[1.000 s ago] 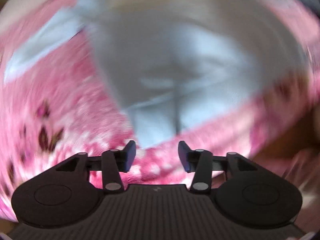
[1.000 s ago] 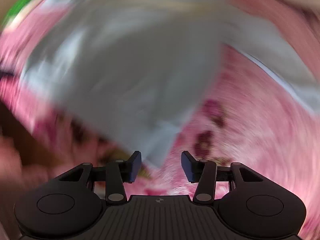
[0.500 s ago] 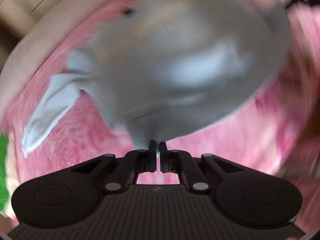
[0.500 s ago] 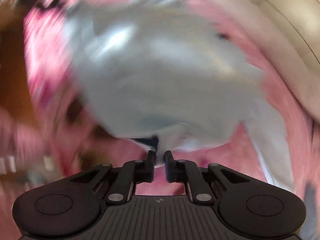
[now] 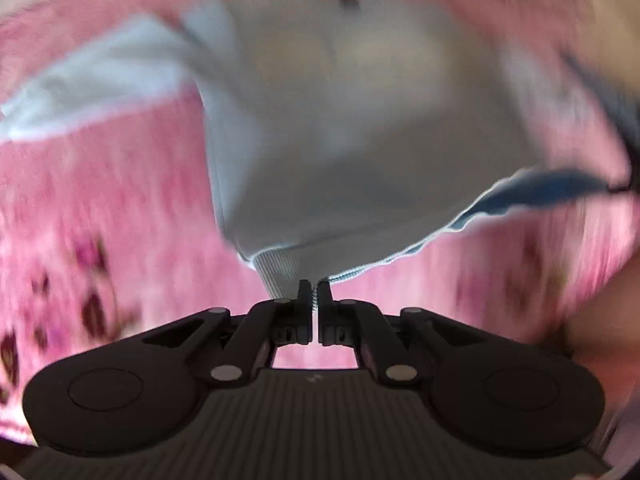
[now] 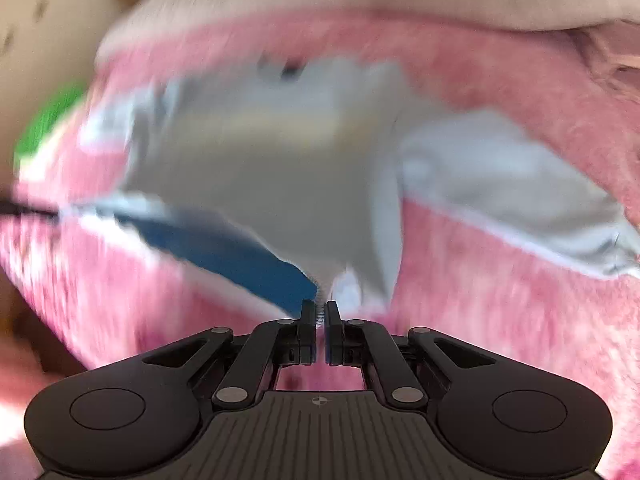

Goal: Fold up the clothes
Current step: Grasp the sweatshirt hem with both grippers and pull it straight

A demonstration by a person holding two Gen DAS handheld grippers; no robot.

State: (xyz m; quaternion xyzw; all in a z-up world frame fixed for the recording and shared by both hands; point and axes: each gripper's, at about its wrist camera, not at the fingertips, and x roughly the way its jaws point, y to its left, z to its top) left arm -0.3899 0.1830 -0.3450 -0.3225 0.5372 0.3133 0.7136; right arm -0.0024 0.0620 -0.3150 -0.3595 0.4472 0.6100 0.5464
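Both grippers — left (image 5: 314, 292) & right (image 6: 319, 312) — have fingers clamped on the ribbed hem of a pale sweatshirt (image 5: 352, 128). Hem's raised, rest on the pink blanket (image 5: 120, 208) — prob. for folding it over.

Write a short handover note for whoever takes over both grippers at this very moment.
Left gripper: jaws shut on the ribbed hem of the light grey sweatshirt.
Right gripper: jaws shut on the hem's other corner.
The sweatshirt lies over the pink floral blanket, sleeves spread, hem raised.
Done: both corners gripped.
Left: the folding itself; no fold shows yet.
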